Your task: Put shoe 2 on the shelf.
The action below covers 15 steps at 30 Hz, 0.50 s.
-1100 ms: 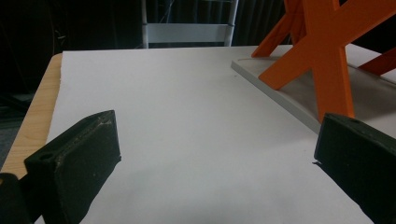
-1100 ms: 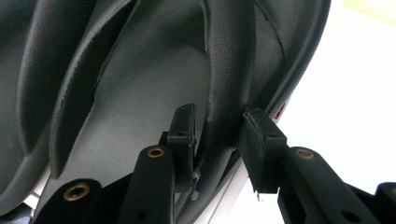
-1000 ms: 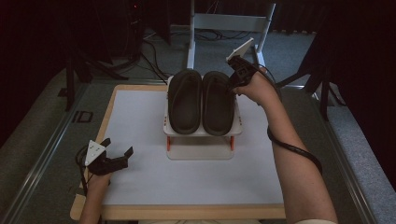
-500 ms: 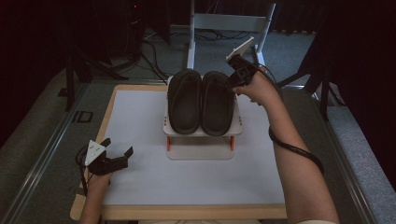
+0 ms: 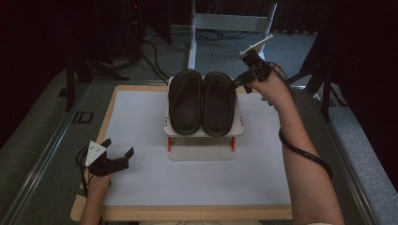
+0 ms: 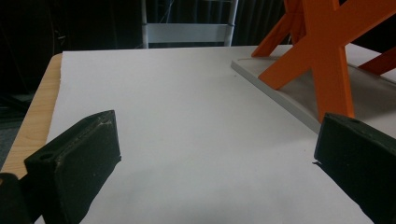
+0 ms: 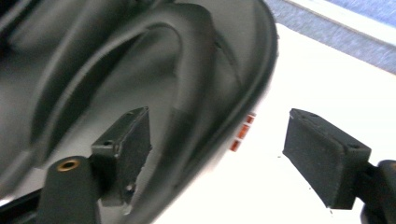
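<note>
A: Your right gripper (image 7: 217,154) has its jaws wide, and they have just been opening. In the right gripper view the rim of the right slipper (image 7: 219,93) runs between the two pads, but neither pad presses on it; the left pad sits over the slipper's inside, the right pad hangs clear over the white surface at the lower right of the frame.

B: And in the high view?

A: There your right gripper (image 5: 244,80) sits in the upper right of the frame, just beside the far right edge of the right slipper (image 5: 218,103). Your right hand (image 5: 271,86) is behind it, the forearm running down to the bottom right.

B: Where are the slippers?

A: Both are dark and lie side by side, touching, on the top shelf of the small white rack (image 5: 202,132) with orange legs, in the upper middle of the frame. The left slipper (image 5: 185,101) is on the left half of the shelf.

B: My other hand?

A: Your left gripper (image 5: 115,157) is at the lower left of the high view, jaws wide with nothing between them, low over the white table top (image 5: 141,117) and well apart from the rack. The left gripper view shows its two pads far apart at the bottom corners, with the rack's orange leg (image 6: 327,60) at the upper right.
</note>
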Motion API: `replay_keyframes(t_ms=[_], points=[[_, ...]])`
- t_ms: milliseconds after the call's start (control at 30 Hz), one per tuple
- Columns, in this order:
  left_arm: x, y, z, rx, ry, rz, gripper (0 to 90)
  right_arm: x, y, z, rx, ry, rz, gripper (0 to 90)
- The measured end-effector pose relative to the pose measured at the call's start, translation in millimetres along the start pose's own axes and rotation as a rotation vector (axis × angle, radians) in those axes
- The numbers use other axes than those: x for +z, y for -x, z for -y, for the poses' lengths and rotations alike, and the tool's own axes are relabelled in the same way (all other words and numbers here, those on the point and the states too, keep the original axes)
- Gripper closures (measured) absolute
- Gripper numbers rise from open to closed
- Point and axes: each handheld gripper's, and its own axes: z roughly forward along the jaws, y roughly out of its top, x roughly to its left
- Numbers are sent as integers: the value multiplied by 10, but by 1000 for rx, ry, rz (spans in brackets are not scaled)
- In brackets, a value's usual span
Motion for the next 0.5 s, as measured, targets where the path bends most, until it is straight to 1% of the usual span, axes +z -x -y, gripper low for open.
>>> replay_keyframes(t_ms=[33, 67, 167, 200, 367, 433, 467, 500], points=[[0, 0, 0, 0, 0, 0, 0, 0, 0, 0, 0, 0, 0, 203], [0, 0, 0, 0, 0, 0, 0, 13, 44, 63, -45, -2, 35, 193], [0, -1, 0, -1, 0, -1, 0, 18, 63, 85, -45, 1, 34, 192], [0, -1, 0, -2, 0, -1, 0, 20, 111, 136, -36, 13, 37, 191], [0, -2, 1, -2, 2, 0, 0, -3, 252, 276, -21, 51, 38, 191], [0, -3, 0, -3, 1, 0, 0, -8, 312, 338, -16, 54, 43, 191], [0, -3, 0, -3, 1, 0, 0, -8, 312, 338, -16, 54, 43, 191], [0, -1, 0, -2, 1, -1, 0, 1, 387, 427, -2, 60, 48, 191]])
